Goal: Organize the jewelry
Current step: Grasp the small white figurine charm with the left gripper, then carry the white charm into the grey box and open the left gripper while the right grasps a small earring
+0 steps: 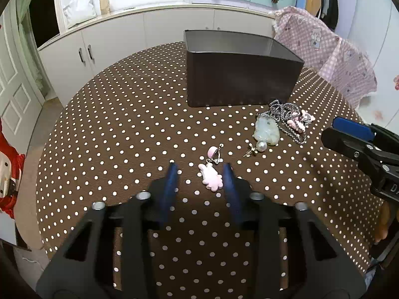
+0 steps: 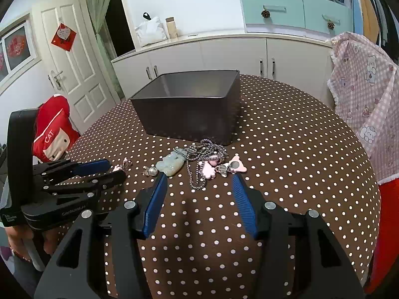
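A dark open box [image 1: 237, 79] stands on the polka-dot table [image 1: 124, 137]; it also shows in the right wrist view [image 2: 189, 114]. My left gripper [image 1: 200, 168] is open, its blue fingers either side of a pink bunny charm [image 1: 211, 177] with a keyring. A pearl pin [image 1: 258, 147], a pale jade pendant [image 1: 266, 129] and a silver chain [image 1: 286, 114] lie beyond. My right gripper [image 2: 199, 178] is open just short of the jade pendant [image 2: 172, 165], the chain [image 2: 202, 159] and pink charms [image 2: 235, 167]. The left gripper shows at the left [image 2: 109, 169].
White cabinets [image 2: 224, 57] run behind the table. A chair draped in pink checked cloth [image 1: 336, 57] stands at the right edge. A red cushion [image 2: 53, 129] sits on a chair at the left. The table's round edge curves close on both sides.
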Demonstrator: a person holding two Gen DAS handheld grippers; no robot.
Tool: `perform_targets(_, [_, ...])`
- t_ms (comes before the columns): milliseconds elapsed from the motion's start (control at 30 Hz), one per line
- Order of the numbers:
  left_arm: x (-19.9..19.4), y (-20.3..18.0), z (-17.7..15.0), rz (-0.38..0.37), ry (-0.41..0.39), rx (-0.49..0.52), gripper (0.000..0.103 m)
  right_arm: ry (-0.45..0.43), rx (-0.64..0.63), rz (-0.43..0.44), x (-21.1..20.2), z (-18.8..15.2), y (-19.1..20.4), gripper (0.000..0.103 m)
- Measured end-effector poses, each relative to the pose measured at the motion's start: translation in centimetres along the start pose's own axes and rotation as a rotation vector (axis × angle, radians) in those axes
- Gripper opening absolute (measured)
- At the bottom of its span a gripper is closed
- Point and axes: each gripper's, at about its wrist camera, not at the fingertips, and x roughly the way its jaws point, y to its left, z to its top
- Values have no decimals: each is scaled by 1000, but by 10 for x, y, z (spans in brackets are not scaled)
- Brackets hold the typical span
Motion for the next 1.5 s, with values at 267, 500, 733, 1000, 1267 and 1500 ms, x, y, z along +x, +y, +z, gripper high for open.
perform_targets(267, [-14, 9, -1, 21, -71, -46, 16, 62, -97, 26, 19, 1, 30, 51])
perform_targets(500, [-30, 18, -7, 62, -123, -83, 16, 133, -179, 58, 44, 1, 57, 51])
perform_targets(733, [-33, 35, -9, 71, -119, -121, 16, 159, -204, 37, 60, 9, 66, 51])
perform_targets(1000, [-31, 35, -8, 56, -113, -127, 16, 162, -255, -3, 70, 13, 75, 30])
perform_targets(1267, [-36, 30, 3, 31, -135, -133, 16, 143, -249, 1, 66, 12, 71, 10])
perform_targets(1500, [-46, 20, 23, -12, -177, -116, 16, 126, -190, 37, 53, 13, 52, 9])
